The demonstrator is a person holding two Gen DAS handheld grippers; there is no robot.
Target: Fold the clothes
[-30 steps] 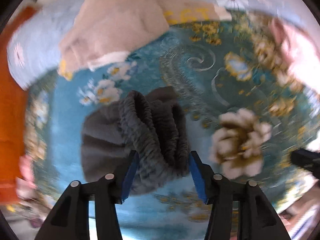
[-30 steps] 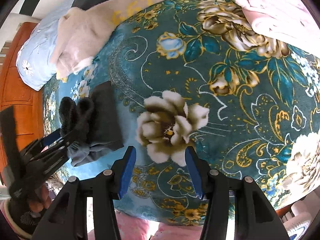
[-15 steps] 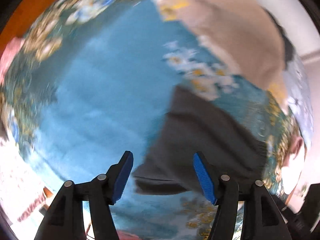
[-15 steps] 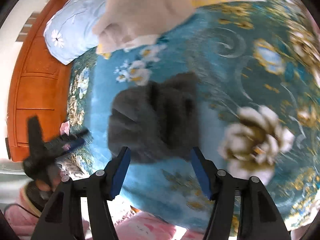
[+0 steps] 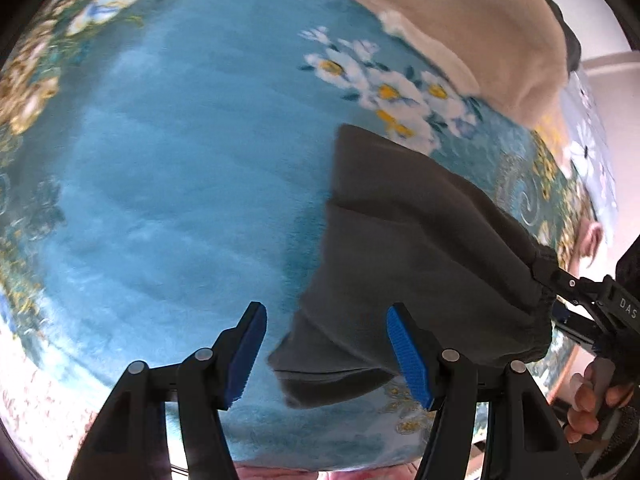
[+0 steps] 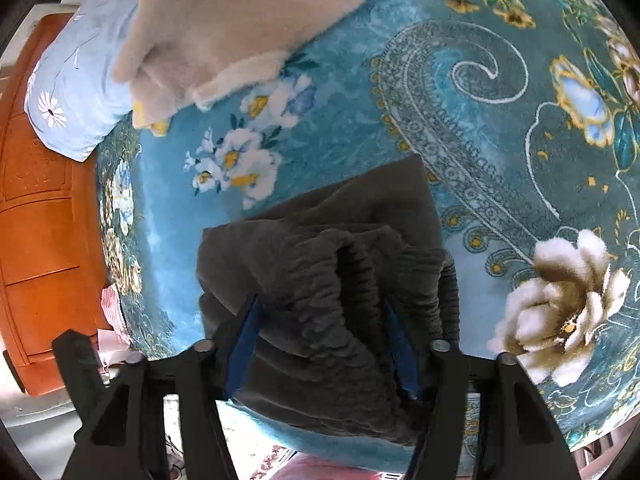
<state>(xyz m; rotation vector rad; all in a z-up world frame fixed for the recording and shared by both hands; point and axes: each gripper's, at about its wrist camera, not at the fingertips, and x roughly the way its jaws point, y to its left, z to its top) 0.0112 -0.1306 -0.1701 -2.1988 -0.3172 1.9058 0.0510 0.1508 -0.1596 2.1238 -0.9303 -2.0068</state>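
A dark grey garment (image 5: 420, 248) with an elastic waistband lies folded on the blue floral bedspread (image 5: 168, 168). My left gripper (image 5: 328, 352) is open and empty, hovering over the garment's near left corner. In the right wrist view, my right gripper (image 6: 324, 344) is wide open, its blue pads on either side of the bunched waistband (image 6: 336, 300) of the grey garment (image 6: 360, 208). The right gripper also shows at the right edge of the left wrist view (image 5: 584, 300), at the waistband end.
A beige fleece garment (image 6: 224, 28) lies beyond the grey one, next to a light blue pillow (image 6: 76, 96). An orange wooden cabinet (image 6: 36, 240) stands past the bed's left edge. Pink cloth (image 6: 112, 308) hangs at that edge.
My left gripper has let go of the waistband and swung left to the garment's other end. My right gripper has moved left, and its pads now stand around the waistband.
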